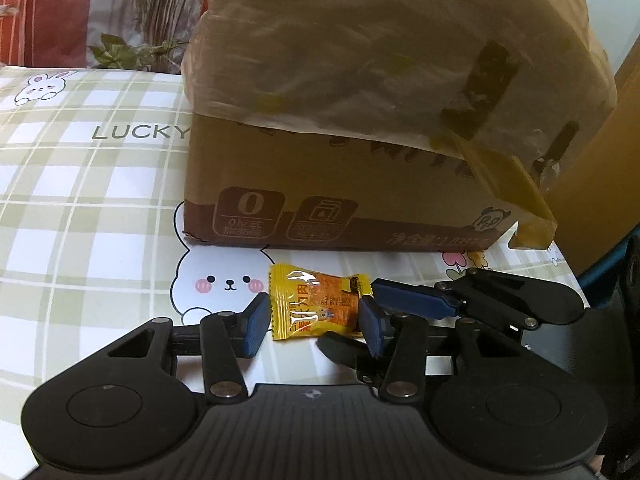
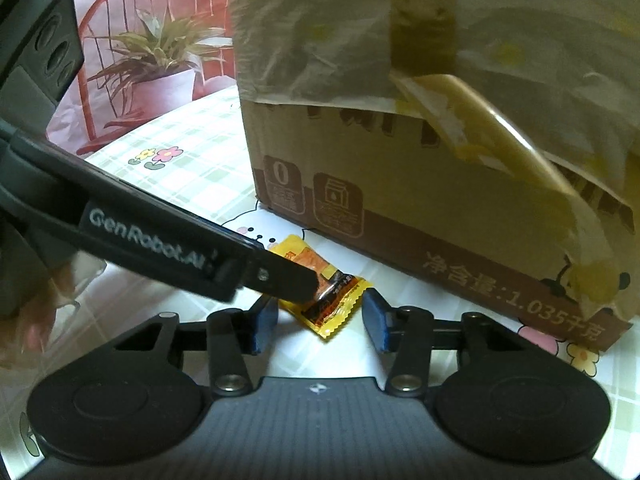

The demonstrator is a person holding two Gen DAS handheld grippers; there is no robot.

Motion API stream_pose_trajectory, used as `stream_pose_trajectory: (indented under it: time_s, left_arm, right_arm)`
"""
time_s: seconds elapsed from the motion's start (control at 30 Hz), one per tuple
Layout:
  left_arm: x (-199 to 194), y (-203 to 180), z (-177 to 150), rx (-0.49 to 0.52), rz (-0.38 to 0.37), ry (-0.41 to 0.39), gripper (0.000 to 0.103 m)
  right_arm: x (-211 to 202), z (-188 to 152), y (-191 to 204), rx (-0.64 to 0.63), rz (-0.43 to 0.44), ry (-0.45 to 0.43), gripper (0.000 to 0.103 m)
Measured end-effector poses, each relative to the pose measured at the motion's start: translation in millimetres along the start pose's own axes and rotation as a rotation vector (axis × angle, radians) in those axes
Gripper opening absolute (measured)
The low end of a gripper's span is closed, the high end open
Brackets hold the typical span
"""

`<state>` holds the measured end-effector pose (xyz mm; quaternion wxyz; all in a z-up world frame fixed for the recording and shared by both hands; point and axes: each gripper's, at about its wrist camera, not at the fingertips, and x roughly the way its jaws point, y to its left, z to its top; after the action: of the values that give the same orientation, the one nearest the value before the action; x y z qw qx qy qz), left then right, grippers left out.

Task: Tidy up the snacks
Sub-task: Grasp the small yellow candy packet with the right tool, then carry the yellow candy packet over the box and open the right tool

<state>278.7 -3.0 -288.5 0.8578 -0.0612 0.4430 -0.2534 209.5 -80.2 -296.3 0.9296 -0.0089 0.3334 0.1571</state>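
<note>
A small yellow and orange snack packet [image 1: 316,306] lies on the checked tablecloth in front of a cardboard box [image 1: 340,184]. My left gripper [image 1: 314,322] is open, its blue pads on either side of the packet, close to its ends. My right gripper [image 2: 320,322] is open too, with the same packet [image 2: 332,300] lying between its pads. In the left wrist view the right gripper's blue finger [image 1: 416,300] reaches in from the right, beside the packet. In the right wrist view the left gripper's black body [image 2: 160,248] crosses from the left over part of the packet.
The cardboard box [image 2: 420,200] is covered on top by a thin plastic bag [image 1: 380,48] with loose yellow tape [image 1: 512,196]. The tablecloth [image 1: 80,184] has rabbit and flower prints. A red chair and potted plant [image 2: 160,64] stand beyond the table's far edge.
</note>
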Motion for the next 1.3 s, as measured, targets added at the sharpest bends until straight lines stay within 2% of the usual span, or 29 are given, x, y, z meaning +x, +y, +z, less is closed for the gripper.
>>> stream_pose_trajectory:
  time_s: [0.1, 0.17, 0.3, 0.37, 0.77, 0.8, 0.93, 1.3]
  left_arm:
    - [2, 3, 0, -0.018, -0.009, 0.007, 0.035]
    - [2, 4, -1, -0.01, -0.013, 0.012, 0.032]
    - [1, 4, -2, 0.0, -0.018, 0.023, 0.031]
    - [0, 4, -4, 0.002, -0.017, 0.022, 0.03]
    - [-9, -5, -9, -0.006, -0.04, 0.02, 0.021]
    - [-10, -6, -9, -0.004, -0.051, 0.017, 0.018]
    - [-16, -19, -7, 0.029, -0.055, 0.001, 0.017]
    - [-50, -45, 3, 0.062, -0.074, -0.066, 0.015]
  right_arm:
    - [1, 0, 0, -0.001, 0.005, -0.003, 0.05]
    - [1, 0, -1, 0.007, 0.004, -0.007, 0.049]
    - [-2, -4, 3, 0.009, 0.009, -0.02, 0.045]
    - [-2, -4, 6, -0.001, 0.025, -0.019, 0.037]
    - [-6, -6, 8, -0.009, 0.025, -0.004, 0.036]
    - [-7, -6, 8, -0.004, 0.028, -0.009, 0.035]
    - [-18, -5, 11, -0.022, 0.039, -0.032, 0.024]
    - [-53, 6, 14, -0.052, 0.006, -0.104, 0.024]
